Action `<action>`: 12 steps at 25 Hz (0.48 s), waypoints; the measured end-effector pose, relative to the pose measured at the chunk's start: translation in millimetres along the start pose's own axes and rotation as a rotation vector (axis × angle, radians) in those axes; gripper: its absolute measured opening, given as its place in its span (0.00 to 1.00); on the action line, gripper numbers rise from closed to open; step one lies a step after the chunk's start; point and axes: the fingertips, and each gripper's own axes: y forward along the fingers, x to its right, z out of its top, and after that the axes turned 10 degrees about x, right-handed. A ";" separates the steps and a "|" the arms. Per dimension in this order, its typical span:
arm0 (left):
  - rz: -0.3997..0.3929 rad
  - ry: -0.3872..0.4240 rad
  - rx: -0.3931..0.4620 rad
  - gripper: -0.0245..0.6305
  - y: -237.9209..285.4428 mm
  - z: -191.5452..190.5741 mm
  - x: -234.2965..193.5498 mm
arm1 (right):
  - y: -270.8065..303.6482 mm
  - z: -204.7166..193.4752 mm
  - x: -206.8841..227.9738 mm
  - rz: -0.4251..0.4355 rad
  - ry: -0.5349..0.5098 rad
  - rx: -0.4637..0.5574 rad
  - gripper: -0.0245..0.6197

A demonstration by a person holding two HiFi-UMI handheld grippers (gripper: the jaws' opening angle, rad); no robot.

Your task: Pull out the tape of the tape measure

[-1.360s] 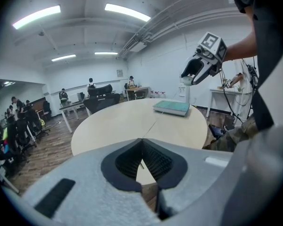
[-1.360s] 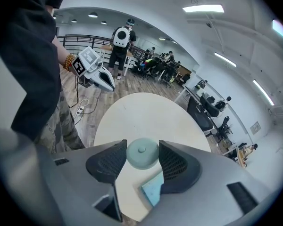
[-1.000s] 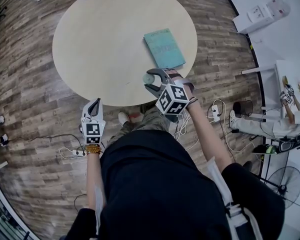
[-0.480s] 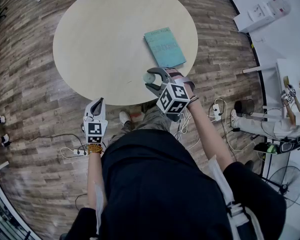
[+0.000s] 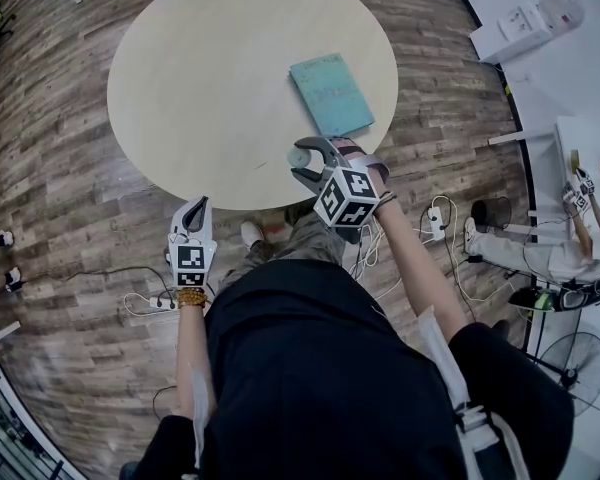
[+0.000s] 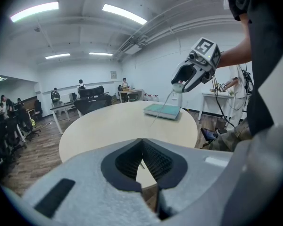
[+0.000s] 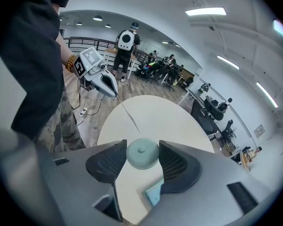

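R gripper [image 5: 296,160] jaws clamp the round tape measure [image 7: 142,152] just over the table's [image 5: 200,88] near edge, w/ the teal book [image 5: 330,96] close behind it. L gripper [image 5: 200,204] is off the table past that edge, jaws pinched together on the thin tape [image 7: 127,115], which runs straight btwn both grippers

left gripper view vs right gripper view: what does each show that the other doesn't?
Only the left gripper view: the left gripper has its jaws shut on the tape's end, and the right gripper is seen from outside.

Only the right gripper view: the round tape measure is clamped between the right gripper's jaws, and a person with a white backpack stands behind.

Both: the round table, the teal book and the thin tape stretched between the grippers.
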 end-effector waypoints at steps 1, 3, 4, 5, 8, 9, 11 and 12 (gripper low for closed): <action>0.000 0.001 -0.003 0.06 -0.2 -0.9 0.0 | 1.1 -1.2 -0.8 0.002 0.007 0.003 0.37; -0.004 0.002 -0.010 0.06 0.0 -2.0 1.3 | 2.6 -4.5 -2.0 0.005 0.022 0.008 0.37; -0.006 0.002 -0.013 0.06 0.3 -2.1 2.2 | 3.1 -6.4 -2.6 0.006 0.026 0.008 0.37; -0.009 0.003 -0.015 0.06 0.6 -2.4 2.9 | 3.8 -8.3 -3.1 0.007 0.029 0.008 0.37; -0.013 0.010 -0.020 0.06 1.8 -3.1 1.5 | 7.4 -12.8 -3.7 0.009 0.030 0.010 0.37; -0.013 0.012 -0.020 0.06 2.7 -2.9 0.3 | 8.7 -13.9 -3.4 0.009 0.029 0.011 0.37; -0.017 0.016 -0.024 0.06 5.0 -2.3 -2.3 | 10.9 -16.0 -2.4 0.011 0.027 0.010 0.37; -0.019 0.019 -0.027 0.06 6.1 -2.3 -3.3 | 11.9 -17.3 -2.2 0.012 0.026 0.011 0.37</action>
